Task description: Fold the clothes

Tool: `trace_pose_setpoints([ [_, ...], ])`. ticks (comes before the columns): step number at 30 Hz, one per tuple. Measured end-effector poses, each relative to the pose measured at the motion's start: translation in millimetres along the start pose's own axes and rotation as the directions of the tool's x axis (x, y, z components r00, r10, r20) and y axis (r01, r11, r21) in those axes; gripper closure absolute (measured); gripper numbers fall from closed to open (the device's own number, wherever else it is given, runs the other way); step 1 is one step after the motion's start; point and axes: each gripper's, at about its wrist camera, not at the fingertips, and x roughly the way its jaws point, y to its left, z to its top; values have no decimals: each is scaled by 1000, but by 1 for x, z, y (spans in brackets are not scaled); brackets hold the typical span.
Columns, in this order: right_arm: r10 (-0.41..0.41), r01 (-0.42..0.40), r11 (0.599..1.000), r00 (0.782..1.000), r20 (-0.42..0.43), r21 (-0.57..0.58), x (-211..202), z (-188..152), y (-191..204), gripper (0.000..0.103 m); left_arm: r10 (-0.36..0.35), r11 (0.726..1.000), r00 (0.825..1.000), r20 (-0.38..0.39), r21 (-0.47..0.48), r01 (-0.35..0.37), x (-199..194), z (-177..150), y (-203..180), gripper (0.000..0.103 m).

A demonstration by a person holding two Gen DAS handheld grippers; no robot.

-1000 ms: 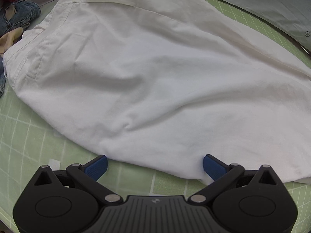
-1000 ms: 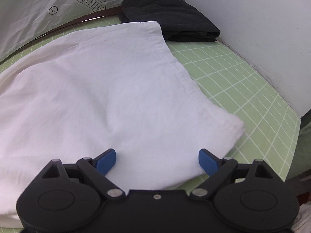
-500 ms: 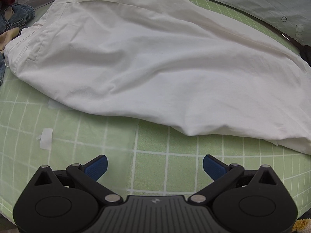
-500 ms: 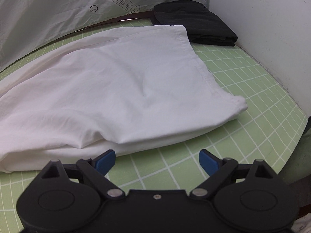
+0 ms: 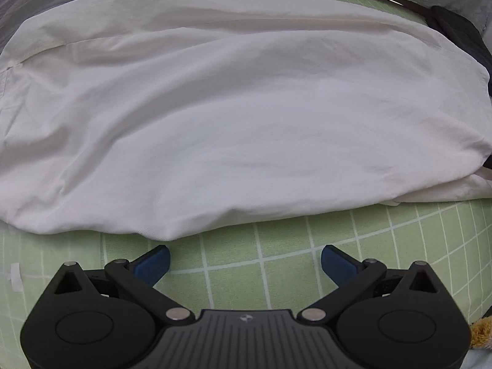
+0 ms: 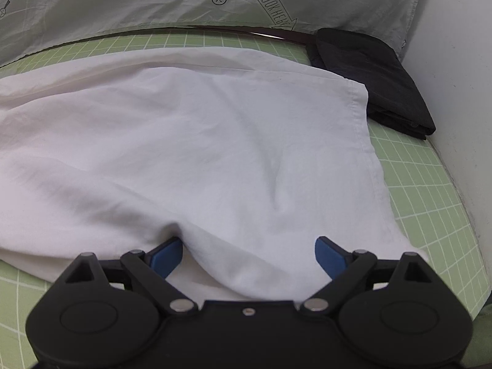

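Jaws spread wide over rumpled white garment (image 6: 215,153) (soft cotton).

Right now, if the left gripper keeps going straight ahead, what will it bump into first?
Probably the white garment. The left gripper is open over bare green mat, and the garment's near edge lies just ahead, though height is unclear.

Plain white garment (image 5: 233,117), light green cutting mat (image 5: 276,270) ruled in a white grid, black folded garment (image 6: 375,83), pale grey sheet (image 6: 153,0) printed with orange carrots and black outline marks, black hand-held gripper (image 6: 249,255) with blue finger pads (image 6: 167,255).
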Motion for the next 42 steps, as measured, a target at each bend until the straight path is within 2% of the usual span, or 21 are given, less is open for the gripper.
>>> trace_pose_setpoints([
  [4,12,-13,1000,999,32,24,9,15,-5,9,40,999,998,47,-4,-40,-1,13,-6,0],
  [7,20,-22,999,999,50,31,13,23,-7,9,82,996,992,91,-51,-78,-7,23,0,0],
  [11,31,-34,998,998,58,51,18,31,-9,9,162,984,976,145,-95,-149,-11,39,8,0],
  [19,35,-37,995,999,17,96,28,36,-2,9,213,961,962,173,-213,-175,-6,69,39,0],
  [22,31,-31,994,1000,-2,107,25,34,6,9,245,955,951,190,-217,-202,-10,76,47,0],
  [26,34,-30,992,999,-36,124,21,27,23,9,255,954,949,184,-209,-215,-10,79,61,0],
  [36,83,-75,992,993,-79,99,5,2,91,9,185,956,964,191,-264,-131,-34,31,108,0],
  [37,104,-96,990,991,-80,101,5,2,98,9,179,956,965,191,-266,-124,-37,27,114,0],
  [39,196,-185,975,977,-86,125,5,4,112,7,172,957,965,196,-265,-116,-42,19,125,0],
  [42,200,-195,978,977,-76,73,3,11,146,6,163,962,964,211,-249,-108,-51,10,139,0],
])
